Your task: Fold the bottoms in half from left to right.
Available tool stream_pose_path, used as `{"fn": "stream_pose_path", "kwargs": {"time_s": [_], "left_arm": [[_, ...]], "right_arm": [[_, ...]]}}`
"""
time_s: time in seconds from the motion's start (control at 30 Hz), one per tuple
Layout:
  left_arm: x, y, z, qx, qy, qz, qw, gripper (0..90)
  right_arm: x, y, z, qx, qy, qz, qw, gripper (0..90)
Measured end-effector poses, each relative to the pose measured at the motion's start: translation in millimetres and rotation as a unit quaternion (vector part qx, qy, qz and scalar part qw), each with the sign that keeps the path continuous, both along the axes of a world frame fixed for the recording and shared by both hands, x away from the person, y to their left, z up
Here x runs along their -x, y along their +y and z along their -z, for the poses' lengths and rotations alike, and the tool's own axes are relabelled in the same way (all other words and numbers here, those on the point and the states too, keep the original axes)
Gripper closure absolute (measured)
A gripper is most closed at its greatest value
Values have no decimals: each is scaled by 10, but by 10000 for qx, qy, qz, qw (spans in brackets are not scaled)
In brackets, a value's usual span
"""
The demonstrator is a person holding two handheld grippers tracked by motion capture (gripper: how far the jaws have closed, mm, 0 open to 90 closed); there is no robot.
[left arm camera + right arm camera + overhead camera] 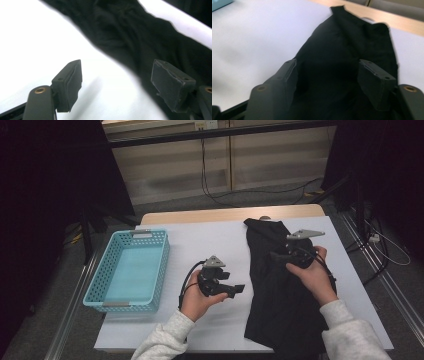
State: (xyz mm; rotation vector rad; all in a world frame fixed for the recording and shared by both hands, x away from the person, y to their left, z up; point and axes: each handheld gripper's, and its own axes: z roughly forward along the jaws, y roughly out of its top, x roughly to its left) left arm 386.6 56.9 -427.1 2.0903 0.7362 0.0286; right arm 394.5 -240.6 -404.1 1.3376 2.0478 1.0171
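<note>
A black garment (275, 285) lies in a long folded strip on the right half of the white-covered table (210, 240). My left gripper (239, 290) is held at the table's middle, its jaws pointing right at the garment's left edge, open and empty. In the left gripper view the pads (68, 82) stand wide apart over the white cover, with the garment (150, 37) just beyond them. My right gripper (277, 256) hovers over the garment's upper half. Its jaws are open in the right gripper view, with the cloth (347, 50) below and ahead and nothing pinched between them.
A light blue perforated basket (100, 270) sits empty at the table's left side. The table's wooden far edge (200, 215) shows beyond the white cover. Cables run across the floor behind the table, and dark stands flank both sides.
</note>
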Motion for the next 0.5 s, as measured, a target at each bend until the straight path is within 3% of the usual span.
{"fn": "stream_pose_path", "kwargs": {"time_s": [0.17, 0.27, 0.5], "left_arm": [[-9, 145, 58, -87, -56, -103, 9999, 222], [-15, 191, 106, -209, -4, -119, 9997, 205], [-51, 291, 147, -237, 19, -133, 9996, 180]], "right_arm": [[272, 71, 108, 8, 96, -174, 9998, 304], [422, 81, 194, 43, 145, -157, 9998, 297], [710, 71, 348, 145, 151, -148, 9997, 266]]}}
